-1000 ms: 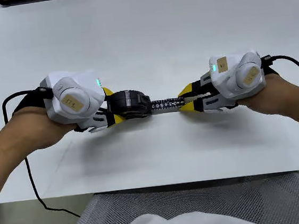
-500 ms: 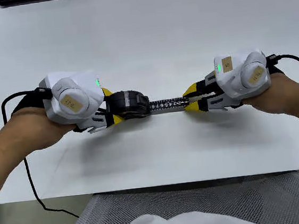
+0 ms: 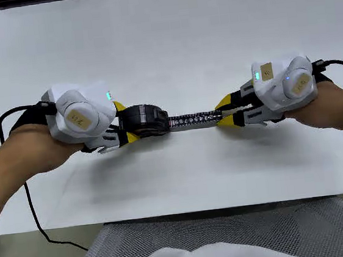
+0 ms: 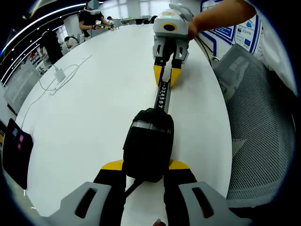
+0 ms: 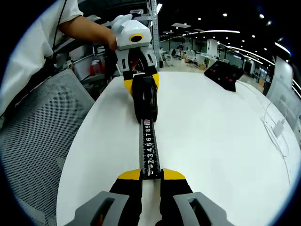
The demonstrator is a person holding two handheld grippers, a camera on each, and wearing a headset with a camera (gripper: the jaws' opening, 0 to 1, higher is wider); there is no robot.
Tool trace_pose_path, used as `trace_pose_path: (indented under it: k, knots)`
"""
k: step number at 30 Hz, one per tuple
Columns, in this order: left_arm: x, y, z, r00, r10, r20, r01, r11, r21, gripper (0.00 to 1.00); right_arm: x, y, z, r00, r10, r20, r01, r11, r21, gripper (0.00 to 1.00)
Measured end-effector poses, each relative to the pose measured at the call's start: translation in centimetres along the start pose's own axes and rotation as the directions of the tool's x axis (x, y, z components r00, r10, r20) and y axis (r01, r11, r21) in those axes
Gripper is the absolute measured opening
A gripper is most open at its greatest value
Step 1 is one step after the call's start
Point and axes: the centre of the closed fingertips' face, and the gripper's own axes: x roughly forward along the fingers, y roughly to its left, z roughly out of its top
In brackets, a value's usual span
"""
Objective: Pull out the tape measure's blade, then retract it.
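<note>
1. Over the near half of the desk (image 3: 162,37), closer to its front edge than its far one: the black tape measure case (image 3: 148,119), clamped across its sides by the closed jaws of the left gripper (image 3: 126,121).
2. Drawn a short way out of the case toward the desk's right edge: the blade (image 3: 195,118), dark with white numerals, running straight and level. Pinched at its end by the closed jaws of the right gripper (image 3: 225,113).
3. Judged to be mid-pull, with only a short length out and the retraction not yet begun.
4. Likely handling of the case: hard, compact, fairly weighty, with smooth plastic that could slip. Best gripped across the broad flanks, as here, clear of where the blade leaves it.
5. Likely handling of the blade: thin sprung metal, stiff along its length but quick to kink if twisted or bent sideways. Best held at the very end and pulled in line with the case.
6. Risk worth minding: spring return. Safer to walk the end back toward the case than to let go outright.
</note>
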Motion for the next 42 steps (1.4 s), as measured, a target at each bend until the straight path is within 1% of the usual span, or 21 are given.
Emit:
trace_pose_path:
  k: [21,42]
  knots:
    - [0.0,0.0,0.0,1.0000,0.001,-0.002,-0.001,1.000,0.000,0.26,-1.5,-0.1,-1.6,0.9996,-0.008,-0.029,0.008,1.000,0.010,0.10]
    - [0.0,0.0,0.0,1.0000,0.002,-0.007,-0.002,1.000,0.000,0.26,-2.8,-0.3,-2.7,0.9988,-0.013,-0.047,0.014,1.000,0.010,0.10]
